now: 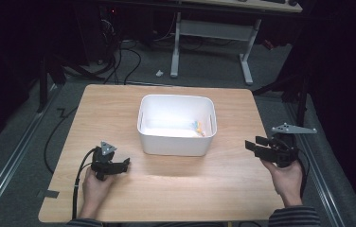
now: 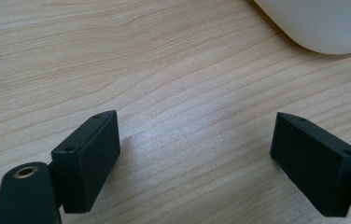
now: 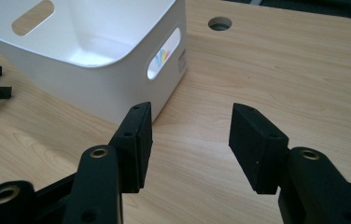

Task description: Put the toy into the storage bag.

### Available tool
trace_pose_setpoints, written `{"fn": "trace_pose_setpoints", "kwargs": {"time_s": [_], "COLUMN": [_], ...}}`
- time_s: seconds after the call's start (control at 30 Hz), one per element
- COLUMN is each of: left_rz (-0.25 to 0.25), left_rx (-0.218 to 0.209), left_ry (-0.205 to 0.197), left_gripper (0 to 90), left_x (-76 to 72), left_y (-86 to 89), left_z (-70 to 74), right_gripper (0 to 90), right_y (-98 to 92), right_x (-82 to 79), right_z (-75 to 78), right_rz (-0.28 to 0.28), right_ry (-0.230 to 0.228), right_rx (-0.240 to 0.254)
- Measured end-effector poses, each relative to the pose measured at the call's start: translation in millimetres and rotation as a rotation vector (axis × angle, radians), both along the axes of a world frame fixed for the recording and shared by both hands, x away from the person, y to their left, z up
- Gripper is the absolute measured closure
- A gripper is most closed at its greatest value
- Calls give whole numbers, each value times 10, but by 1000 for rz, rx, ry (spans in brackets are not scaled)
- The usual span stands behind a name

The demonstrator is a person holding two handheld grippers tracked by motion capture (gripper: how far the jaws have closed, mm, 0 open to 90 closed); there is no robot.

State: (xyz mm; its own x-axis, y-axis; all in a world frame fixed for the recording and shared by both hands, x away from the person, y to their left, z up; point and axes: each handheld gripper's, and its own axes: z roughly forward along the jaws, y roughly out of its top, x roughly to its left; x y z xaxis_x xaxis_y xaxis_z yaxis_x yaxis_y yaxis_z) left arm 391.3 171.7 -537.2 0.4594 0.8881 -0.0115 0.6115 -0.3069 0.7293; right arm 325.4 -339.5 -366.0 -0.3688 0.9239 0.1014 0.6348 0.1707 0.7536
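Note:
A white plastic bin stands in the middle of the wooden table; small coloured items lie in its right end. The left gripper rests low over the table near the bin's front left corner, held by a hand, jaws open with bare wood between them. The right gripper is held by the other hand at the table's right edge, pointing toward the bin. Its jaws stand apart with nothing between them. The bin's side with a handle slot lies ahead of it.
A round cable hole is in the table's far corner in the right gripper view. Beyond the table stand a white-legged desk and floor cables. Bare wood lies in front of the bin.

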Motion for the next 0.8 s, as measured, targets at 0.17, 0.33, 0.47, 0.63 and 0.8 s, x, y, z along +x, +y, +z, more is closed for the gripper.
{"fn": "trace_pose_setpoints", "kwargs": {"time_s": [0.17, 0.33, 0.47, 0.63, 0.8], "left_rz": [0, 0, -1, -2, -2], "left_rx": [0, 0, 1, 0, 1], "left_ry": [0, 0, 0, 0, 0], "left_gripper": [160, 160, 160, 160, 160], "left_x": [0, 0, -2, -5, -9], "left_y": [0, 0, 0, -1, -2], "left_z": [0, 0, 0, 0, 0], "right_gripper": [483, 481, 477, 464, 466], "right_y": [-25, -29, -23, -12, 7], "right_x": [-43, -82, -96, -94, -68], "right_z": [-88, -160, -231, -369, -525], "right_rz": [-7, -4, -4, -7, 6], "right_ry": [-5, -9, 0, 12, 29], "right_rx": [11, 16, 22, 35, 38]}}
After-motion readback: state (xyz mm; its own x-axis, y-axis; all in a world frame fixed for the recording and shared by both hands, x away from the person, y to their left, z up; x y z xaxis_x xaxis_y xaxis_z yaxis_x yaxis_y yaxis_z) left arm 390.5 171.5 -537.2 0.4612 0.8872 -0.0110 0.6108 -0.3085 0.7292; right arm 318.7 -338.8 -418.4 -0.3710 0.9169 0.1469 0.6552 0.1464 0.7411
